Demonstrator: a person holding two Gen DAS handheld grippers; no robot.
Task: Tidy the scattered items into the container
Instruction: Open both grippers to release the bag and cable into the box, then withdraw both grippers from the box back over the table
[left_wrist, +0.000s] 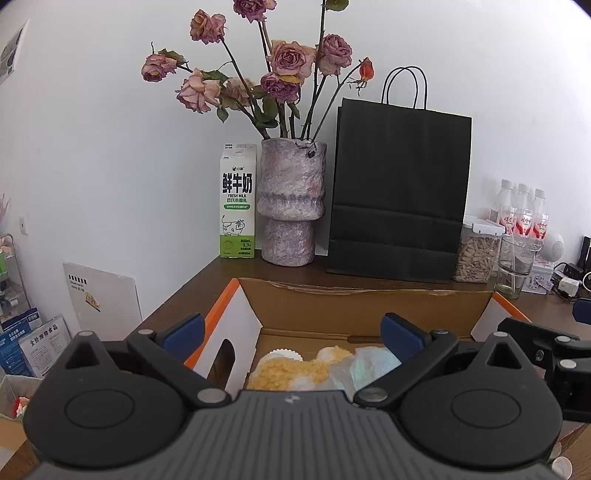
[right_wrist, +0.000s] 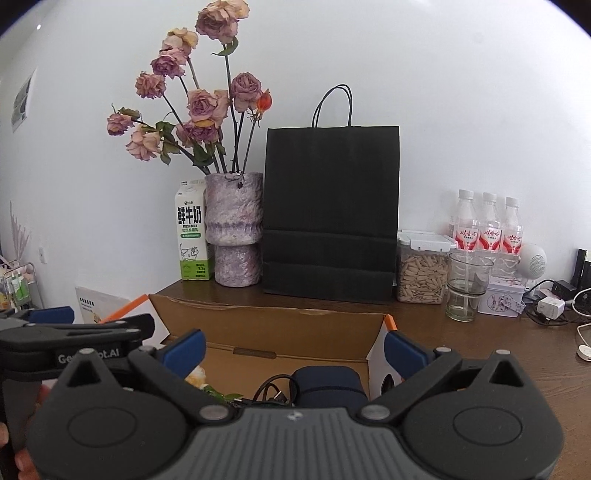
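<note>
An open cardboard box (left_wrist: 369, 306) with orange-edged flaps stands on the brown table. In the left wrist view it holds yellow-and-white snack packets (left_wrist: 291, 369) and a shiny clear wrapper (left_wrist: 369, 365). My left gripper (left_wrist: 291, 332) is open and empty above the box's left half. In the right wrist view the box (right_wrist: 273, 328) holds a dark blue pouch (right_wrist: 328, 384) and a black cable (right_wrist: 273, 393). My right gripper (right_wrist: 293, 349) is open and empty above the box's right half. The left gripper's body (right_wrist: 74, 339) shows at the left of the right wrist view.
Behind the box stand a milk carton (left_wrist: 238, 201), a purple vase of dried roses (left_wrist: 291, 203), a black paper bag (left_wrist: 399, 195), a seed jar (right_wrist: 423, 269), a glass (right_wrist: 467, 286), three bottles (right_wrist: 487, 225), a tin and chargers (right_wrist: 550, 306).
</note>
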